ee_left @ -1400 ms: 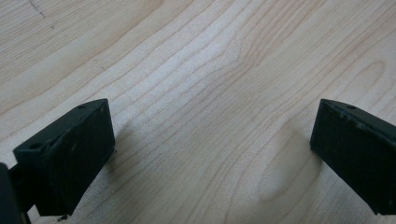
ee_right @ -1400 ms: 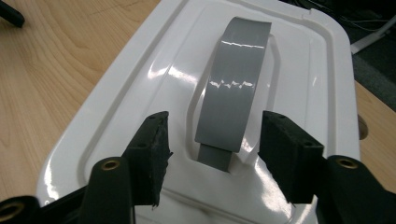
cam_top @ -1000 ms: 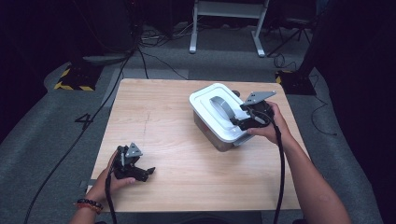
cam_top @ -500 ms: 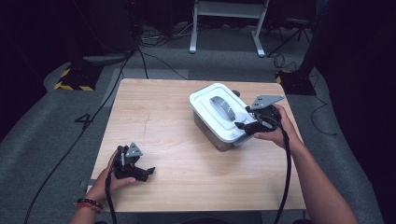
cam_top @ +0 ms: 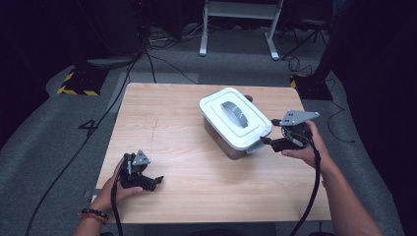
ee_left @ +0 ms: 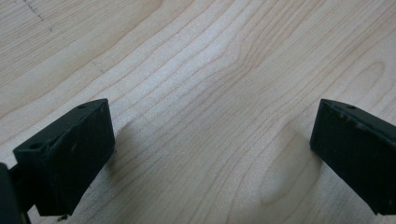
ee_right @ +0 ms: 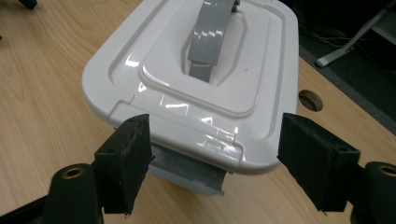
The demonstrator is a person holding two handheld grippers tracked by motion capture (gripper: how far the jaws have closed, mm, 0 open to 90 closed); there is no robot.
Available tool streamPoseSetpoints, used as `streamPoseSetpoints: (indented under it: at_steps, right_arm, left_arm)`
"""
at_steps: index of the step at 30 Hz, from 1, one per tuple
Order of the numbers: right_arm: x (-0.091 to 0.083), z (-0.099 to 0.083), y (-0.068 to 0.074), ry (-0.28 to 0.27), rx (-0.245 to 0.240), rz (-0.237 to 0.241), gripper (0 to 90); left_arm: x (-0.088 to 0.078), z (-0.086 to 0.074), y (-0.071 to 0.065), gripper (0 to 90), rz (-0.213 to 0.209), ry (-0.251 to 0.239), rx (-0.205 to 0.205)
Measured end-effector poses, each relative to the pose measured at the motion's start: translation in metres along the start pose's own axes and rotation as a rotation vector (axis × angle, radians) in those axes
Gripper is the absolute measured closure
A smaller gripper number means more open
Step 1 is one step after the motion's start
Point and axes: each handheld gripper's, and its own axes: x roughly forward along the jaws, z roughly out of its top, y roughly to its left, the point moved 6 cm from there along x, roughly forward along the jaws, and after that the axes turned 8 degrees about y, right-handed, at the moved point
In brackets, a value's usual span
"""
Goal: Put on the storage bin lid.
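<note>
The table (cam_top: 187, 142) carries a white-lidded box (cam_top: 236, 123) standing towards its far right, its lid (ee_right: 201, 70) seated flat with the grey handle (ee_right: 210, 37) folded down and the end latch (ee_right: 187, 170) showing just under the lid's lip. The right gripper (cam_top: 268, 140) sits at the box's near right end with its jaws apart on either side of that latch and not touching it, having just opened a little wider, so I judge the unlatching or lid-lifting is not yet done. The left gripper (cam_top: 150, 182) rests near the table's front left, well apart from the box, jaws wide apart over bare wood.
</note>
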Motion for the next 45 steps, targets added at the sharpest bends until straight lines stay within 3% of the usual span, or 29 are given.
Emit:
streamPoseSetpoints:
  at_steps: [10, 25, 33, 45]
  right_arm:
    - [-0.008, -0.035, -0.004, 0.007, 0.018, -0.044, 26.3]
    - [0.009, -0.085, -0.004, 0.079, 0.044, -0.067, 24.8]
    - [0.021, -0.114, -0.005, 0.116, 0.079, -0.070, 23.7]
    - [0.031, -0.162, -0.009, 0.139, 0.185, -0.052, 23.3]
  left_arm:
    - [0.000, 0.000, 0.000, 0.2, 0.006, 0.001, -0.002]
    - [0.000, 0.000, 0.000, 0.1, 0.006, 0.001, -0.001]
    - [0.000, 0.000, 0.000, 0.2, 0.006, 0.001, -0.002]
    - [0.000, 0.000, 0.000, 0.1, 0.006, 0.001, -0.001]
